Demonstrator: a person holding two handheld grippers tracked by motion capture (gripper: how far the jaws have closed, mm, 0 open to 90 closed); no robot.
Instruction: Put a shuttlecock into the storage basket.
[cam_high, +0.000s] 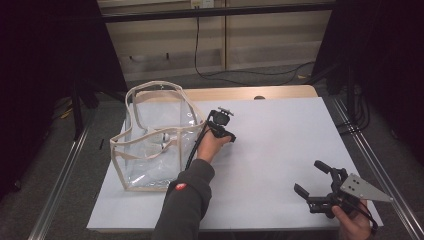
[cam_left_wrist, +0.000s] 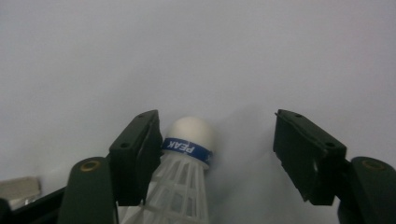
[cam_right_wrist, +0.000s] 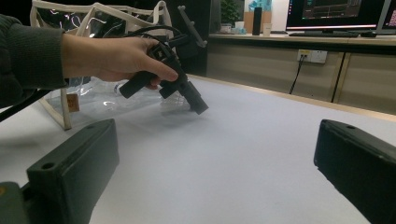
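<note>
A white shuttlecock (cam_left_wrist: 187, 154) with a blue band around its cork lies on the white table (cam_high: 280, 150), cork pointing away in the left gripper view. It sits between the jaws of my left gripper (cam_left_wrist: 217, 135), against the left jaw, with a wide gap to the right jaw. The left gripper (cam_high: 220, 125) points down at the table just right of a clear bag (cam_high: 150, 135). My right gripper (cam_high: 310, 177) hovers near the front right corner, open and with nothing in it. In the right gripper view its jaws (cam_right_wrist: 215, 154) frame the left gripper (cam_right_wrist: 198, 105) farther off.
The clear plastic bag with beige trim and handles (cam_right_wrist: 93, 18) stands open at the table's left side. Metal rails run along both sides of the table. A cable lies on the floor behind the table's far edge.
</note>
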